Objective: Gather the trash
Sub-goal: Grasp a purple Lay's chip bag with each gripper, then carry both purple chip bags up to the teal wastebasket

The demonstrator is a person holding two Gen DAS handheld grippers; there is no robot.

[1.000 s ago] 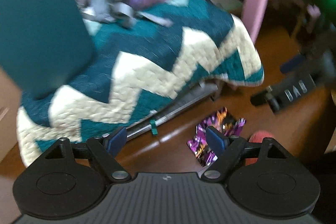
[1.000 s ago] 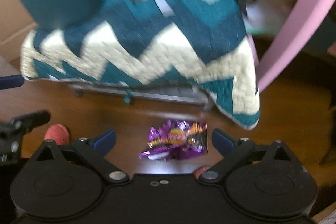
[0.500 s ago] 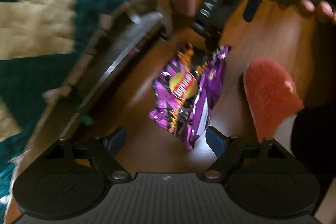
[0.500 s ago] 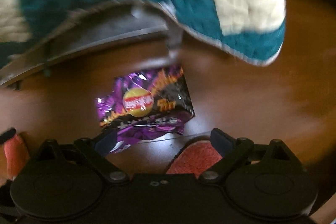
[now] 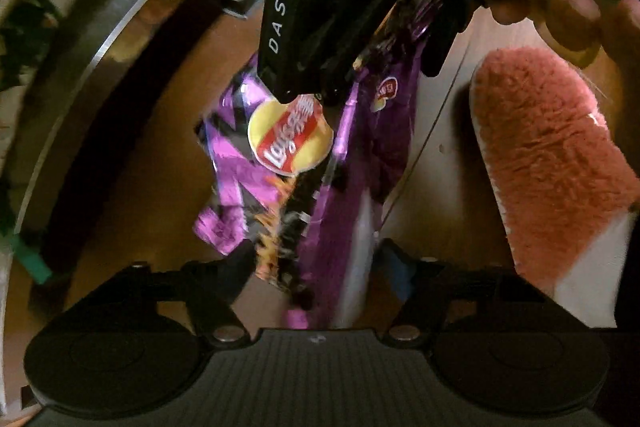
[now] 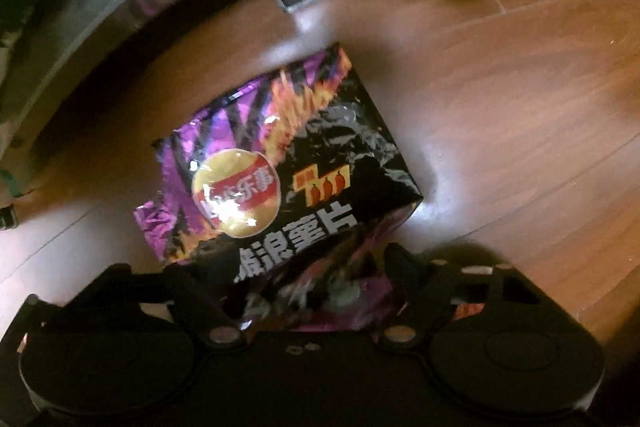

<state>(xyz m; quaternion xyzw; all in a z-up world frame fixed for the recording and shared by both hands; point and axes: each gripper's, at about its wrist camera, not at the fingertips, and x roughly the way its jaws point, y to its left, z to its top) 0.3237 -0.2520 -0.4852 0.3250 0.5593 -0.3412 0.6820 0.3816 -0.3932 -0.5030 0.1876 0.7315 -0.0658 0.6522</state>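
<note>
Chip bag (image 6: 276,183), purple and black, lay flat on the wooden floor (image 6: 520,115) with opposite ends between both sets of jaws. Left gripper (image 5: 320,267) and right gripper (image 6: 308,267) were each closing around it, pad contact not discernible.

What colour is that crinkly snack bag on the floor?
The snack bag is purple and black with orange flames, clearest in the right wrist view.

Crumpled purple-and-black chip bag (image 6: 280,171) flat on wooden floor beside metal frame
</note>
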